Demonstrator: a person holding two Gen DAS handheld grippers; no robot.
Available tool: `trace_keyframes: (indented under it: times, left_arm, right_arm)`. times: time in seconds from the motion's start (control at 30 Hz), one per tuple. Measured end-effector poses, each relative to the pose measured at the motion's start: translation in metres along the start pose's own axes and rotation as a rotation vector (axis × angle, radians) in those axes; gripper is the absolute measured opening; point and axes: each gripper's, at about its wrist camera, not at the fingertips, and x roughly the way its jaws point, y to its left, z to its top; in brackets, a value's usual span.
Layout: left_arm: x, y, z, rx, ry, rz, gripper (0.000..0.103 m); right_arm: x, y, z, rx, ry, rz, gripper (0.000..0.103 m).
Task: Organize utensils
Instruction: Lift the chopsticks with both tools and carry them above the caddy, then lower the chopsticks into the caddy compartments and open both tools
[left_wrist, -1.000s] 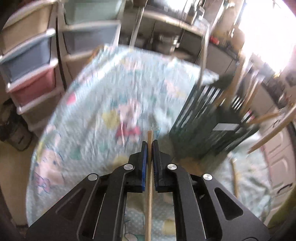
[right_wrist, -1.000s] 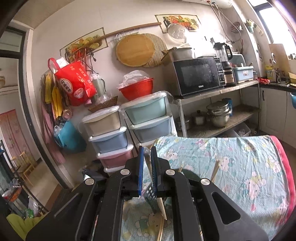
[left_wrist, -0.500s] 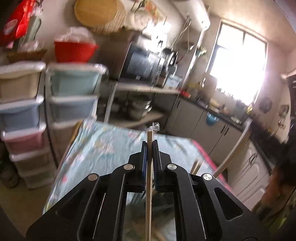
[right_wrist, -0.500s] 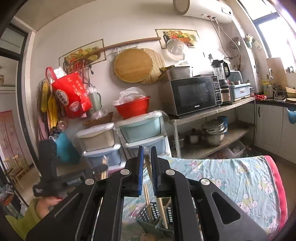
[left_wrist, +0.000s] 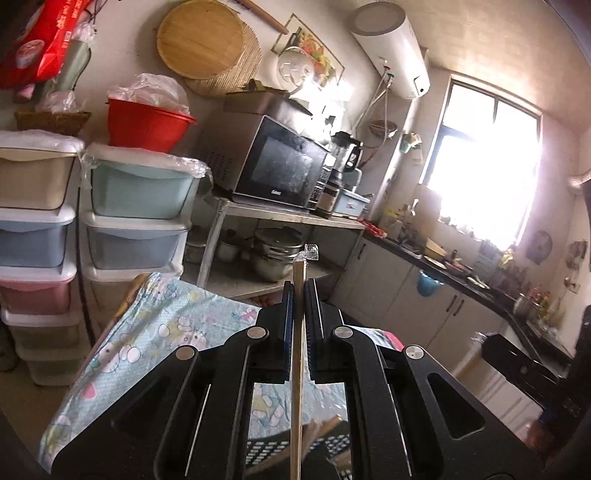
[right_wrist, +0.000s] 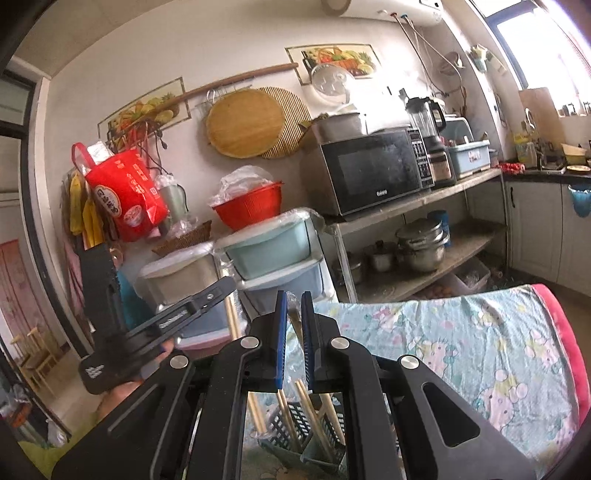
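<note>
Your left gripper (left_wrist: 300, 317) is pinching a wooden chopstick (left_wrist: 297, 369), held up above the dark slotted basket (right_wrist: 295, 424) that already has more chopsticks (right_wrist: 328, 417) standing in it. Your right gripper (right_wrist: 291, 332) is clamped on another utensil handle (right_wrist: 294, 318), over the cartoon-print tablecloth (right_wrist: 480, 350).

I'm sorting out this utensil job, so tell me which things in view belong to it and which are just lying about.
Belongs to the job:
- thin wooden chopstick clamped in the left tool
- dark slotted plastic utensil basket holding wooden chopsticks
- right tool, shut on a wooden stick

Just lying about:
- black microwave
- red plastic bowl
- pastel storage drawers
- steel pots
</note>
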Motion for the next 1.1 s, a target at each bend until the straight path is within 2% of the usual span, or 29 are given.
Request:
trace_keyframes:
  times: [0.23, 0.53, 0.67, 0.73, 0.83, 0.9, 1.03, 1.1]
  left_arm:
    - [0.018, 0.006, -0.026, 0.015, 0.019, 0.025, 0.003]
    - [0.018, 0.018, -0.048, 0.016, 0.043, 0.036, 0.005]
    - [0.013, 0.023, -0.055, 0.002, 0.056, 0.029, 0.019]
    - [0.010, 0.025, -0.058, -0.008, 0.063, 0.025, 0.020]
    - [0.007, 0.029, -0.063, -0.022, 0.075, 0.023, 0.027]
    - [0.003, 0.031, -0.066, -0.027, 0.079, 0.024, 0.037]
    - [-0.003, 0.032, -0.072, -0.027, 0.093, 0.020, 0.048]
    - [-0.004, 0.032, -0.074, -0.027, 0.103, 0.017, 0.056]
  right_arm:
    - [0.015, -0.007, -0.021, 0.014, 0.056, -0.022, 0.008]
    - [0.018, -0.017, -0.043, 0.063, 0.113, -0.041, 0.010]
    - [0.014, -0.023, -0.048, 0.087, 0.120, -0.048, 0.017]
    - [0.012, -0.024, -0.049, 0.088, 0.122, -0.060, 0.020]
    - [0.009, -0.027, -0.052, 0.094, 0.124, -0.073, 0.022]
    - [0.008, -0.029, -0.055, 0.099, 0.127, -0.081, 0.024]
    - [0.005, -0.032, -0.061, 0.108, 0.136, -0.089, 0.028]
    - [0.004, -0.032, -0.064, 0.110, 0.143, -0.093, 0.029]
